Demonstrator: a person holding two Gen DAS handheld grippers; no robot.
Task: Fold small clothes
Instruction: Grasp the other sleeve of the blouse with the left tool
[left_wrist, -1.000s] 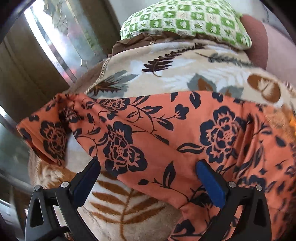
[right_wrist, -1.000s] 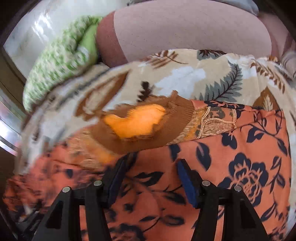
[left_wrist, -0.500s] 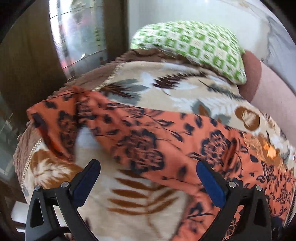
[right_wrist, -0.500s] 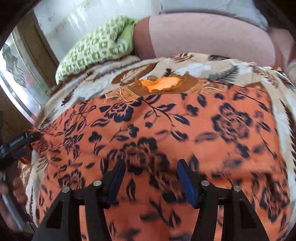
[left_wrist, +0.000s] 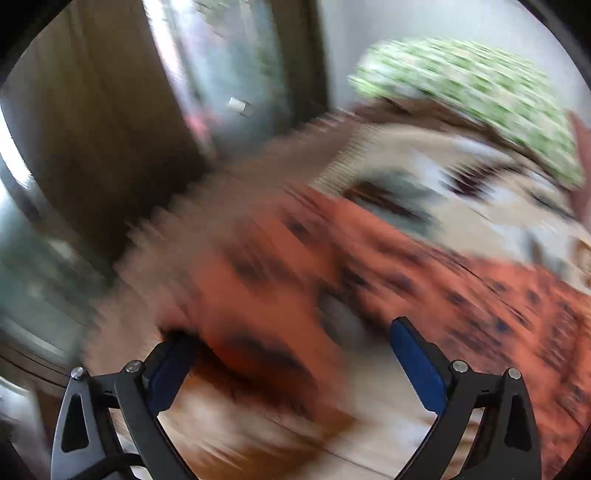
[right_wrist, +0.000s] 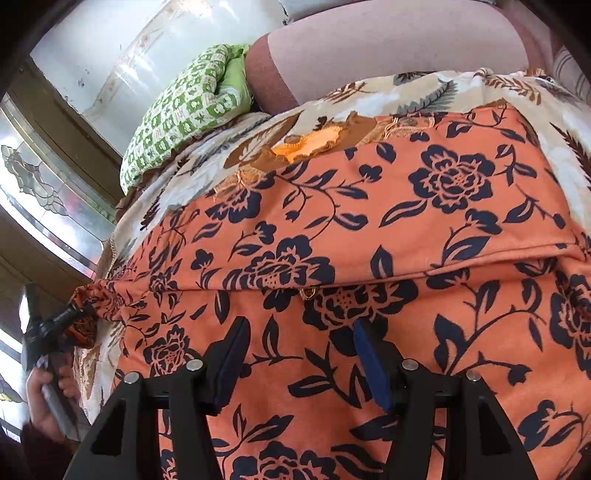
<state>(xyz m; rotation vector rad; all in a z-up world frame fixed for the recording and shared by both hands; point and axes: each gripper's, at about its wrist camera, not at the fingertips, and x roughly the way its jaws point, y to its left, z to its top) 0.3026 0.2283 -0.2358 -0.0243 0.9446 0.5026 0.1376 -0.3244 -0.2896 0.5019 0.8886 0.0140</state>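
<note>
An orange garment with dark blue flowers lies spread on a leaf-patterned blanket. It has a horizontal fold line across its middle. My right gripper is open just above the cloth near its front part, jaws apart and empty. In the blurred left wrist view, my left gripper is open, and the garment's sleeve end lies between and ahead of its fingers. The left gripper also shows at the left edge of the right wrist view, at the sleeve tip.
A green checked pillow sits at the back left of the bed, next to a pink-brown cushion. A window with patterned glass and a wooden frame run along the left side. The blanket's left edge drops off there.
The left gripper has swung left toward the sleeve end, and its view is now blurred. The right gripper has pulled back, so more of the garment shows.
</note>
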